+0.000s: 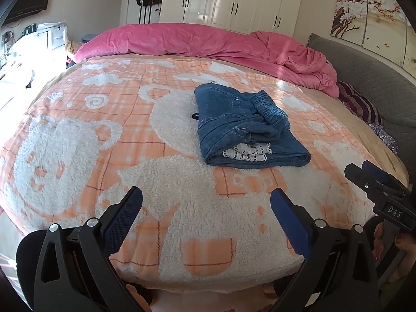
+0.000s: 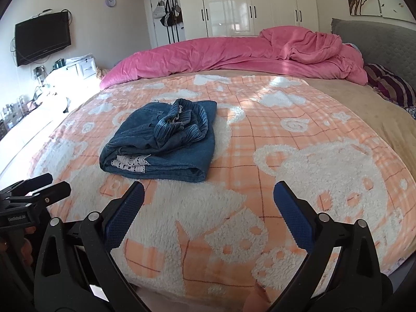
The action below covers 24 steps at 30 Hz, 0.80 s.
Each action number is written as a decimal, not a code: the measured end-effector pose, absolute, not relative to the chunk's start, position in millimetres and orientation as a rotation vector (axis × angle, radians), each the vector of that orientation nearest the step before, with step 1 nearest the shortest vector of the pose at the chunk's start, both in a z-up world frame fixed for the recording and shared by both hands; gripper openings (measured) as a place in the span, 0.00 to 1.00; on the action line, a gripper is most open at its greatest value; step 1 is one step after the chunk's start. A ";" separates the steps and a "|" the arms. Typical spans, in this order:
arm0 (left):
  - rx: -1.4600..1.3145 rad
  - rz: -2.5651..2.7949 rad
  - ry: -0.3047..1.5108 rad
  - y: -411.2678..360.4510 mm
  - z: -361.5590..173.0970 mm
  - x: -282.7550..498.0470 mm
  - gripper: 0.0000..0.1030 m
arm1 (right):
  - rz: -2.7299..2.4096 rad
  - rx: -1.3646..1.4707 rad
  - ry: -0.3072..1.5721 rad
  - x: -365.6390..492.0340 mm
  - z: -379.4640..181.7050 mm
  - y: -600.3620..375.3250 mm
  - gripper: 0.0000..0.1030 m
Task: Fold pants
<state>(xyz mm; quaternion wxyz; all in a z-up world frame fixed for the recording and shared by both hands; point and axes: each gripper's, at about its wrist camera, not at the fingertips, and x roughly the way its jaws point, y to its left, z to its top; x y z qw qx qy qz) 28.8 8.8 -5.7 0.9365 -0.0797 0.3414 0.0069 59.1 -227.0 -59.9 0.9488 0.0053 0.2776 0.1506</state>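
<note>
Blue denim pants [image 1: 244,127] lie folded into a compact bundle on the orange-and-white fleece blanket [image 1: 104,135], with the gathered waistband on top and white lace trim showing at the near edge. The right wrist view has the same pants [image 2: 166,145] left of centre. My left gripper [image 1: 206,200] hangs open over the blanket's near edge, well short of the pants, nothing between its fingers. My right gripper [image 2: 209,195] is open too and holds nothing, also near the front edge. Each gripper appears at the side of the other's view: the right gripper [image 1: 364,174], the left gripper [image 2: 49,184].
A rumpled pink duvet [image 1: 208,44] runs along the far side of the bed. A grey headboard [image 1: 369,78] and striped pillow [image 1: 361,106] stand at the right. White wardrobes [image 1: 241,0], a wall television [image 2: 43,41] and a cluttered dresser [image 2: 31,98] lie beyond.
</note>
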 end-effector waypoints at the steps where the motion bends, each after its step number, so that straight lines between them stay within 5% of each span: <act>1: -0.163 0.016 0.698 9.0 -5.9 28.8 0.95 | 0.306 0.008 0.566 58.5 -60.3 -226.7 0.91; 24: -0.156 0.039 0.710 12.4 -7.4 29.7 0.95 | 0.306 -0.006 0.580 58.8 -64.0 -222.6 0.91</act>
